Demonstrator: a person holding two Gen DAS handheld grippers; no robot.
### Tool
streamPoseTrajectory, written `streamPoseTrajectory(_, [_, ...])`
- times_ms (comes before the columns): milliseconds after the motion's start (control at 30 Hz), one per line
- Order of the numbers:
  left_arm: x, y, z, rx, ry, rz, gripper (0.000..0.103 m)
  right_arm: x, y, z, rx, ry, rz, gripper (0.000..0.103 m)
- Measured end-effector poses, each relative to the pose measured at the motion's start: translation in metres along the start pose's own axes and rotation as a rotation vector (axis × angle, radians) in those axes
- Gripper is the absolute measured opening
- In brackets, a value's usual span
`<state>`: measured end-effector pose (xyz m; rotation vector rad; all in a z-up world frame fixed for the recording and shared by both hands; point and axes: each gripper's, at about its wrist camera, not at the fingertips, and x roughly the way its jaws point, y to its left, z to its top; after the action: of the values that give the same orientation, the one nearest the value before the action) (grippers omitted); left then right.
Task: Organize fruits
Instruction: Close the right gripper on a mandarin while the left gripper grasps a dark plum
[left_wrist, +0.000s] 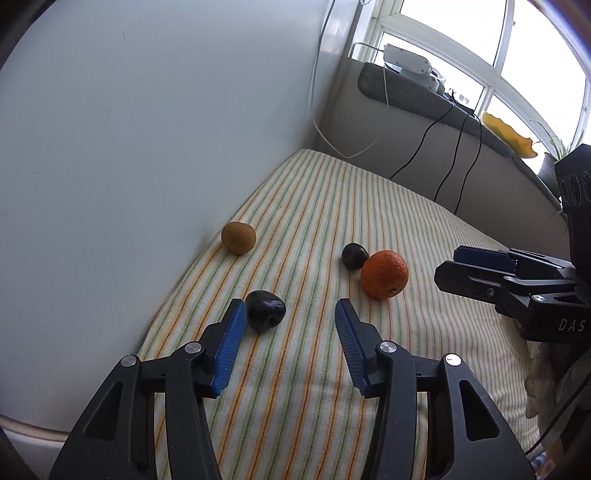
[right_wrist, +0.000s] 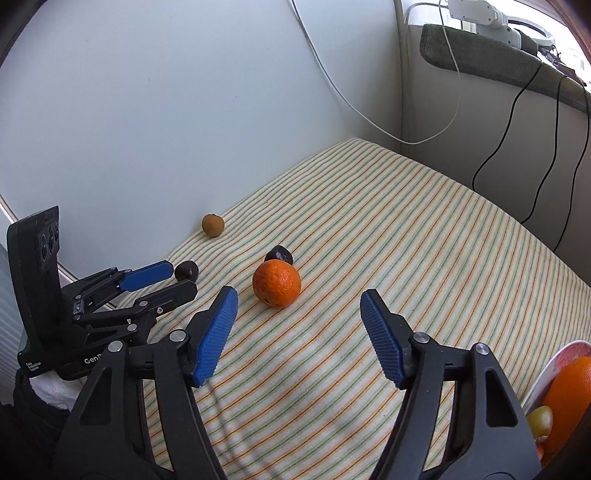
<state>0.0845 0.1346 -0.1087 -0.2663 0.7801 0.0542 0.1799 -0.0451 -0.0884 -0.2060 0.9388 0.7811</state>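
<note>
An orange (left_wrist: 384, 274) (right_wrist: 276, 283), two dark plums and a brown kiwi (left_wrist: 238, 237) (right_wrist: 213, 225) lie on a striped cloth (left_wrist: 314, 369) (right_wrist: 369, 240). My left gripper (left_wrist: 290, 308) is open and empty, with the near plum (left_wrist: 265, 308) (right_wrist: 186, 270) just ahead by its left finger. The far plum (left_wrist: 354, 255) (right_wrist: 279, 254) sits behind the orange. My right gripper (right_wrist: 299, 299) is open and empty, with the orange just ahead between its fingers. Each gripper shows in the other's view: the right (left_wrist: 448, 269), the left (right_wrist: 181, 278).
A white wall (left_wrist: 129, 147) borders the cloth on the left. A ledge (left_wrist: 424, 96) with devices and hanging cables stands behind. A plate (right_wrist: 554, 365) holding an orange and other fruit sits at the right wrist view's lower right corner.
</note>
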Motion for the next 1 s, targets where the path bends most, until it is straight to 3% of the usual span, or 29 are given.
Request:
streamPoseTrajectory(533, [0.010,0.009,-0.002,-0.014,0.026,0.011,0.041,0.045,0.014,0.008,-0.044,0.062,-0.021,0.061])
streamPoseTrajectory(600, [0.012,0.010,-0.002,-0.016,0.031,0.014,0.036,0.048,0.015,0.008,-0.051,0.067,-0.025,0.060])
streamPoseTrajectory(800, [0.014,0.013,-0.003,-0.020,0.032,0.020,0.028,0.056,0.019,0.011,-0.057,0.080,-0.007,0.050])
streamPoseTrajectory(867, [0.014,0.014,-0.003,-0.022,0.031,0.019,0.026,0.056,0.021,0.011,-0.059,0.086,0.011,0.041])
streamPoseTrajectory(1000, [0.013,0.013,-0.001,-0.020,0.029,0.014,0.023,0.056,0.027,0.009,-0.088,0.081,-0.009,0.040])
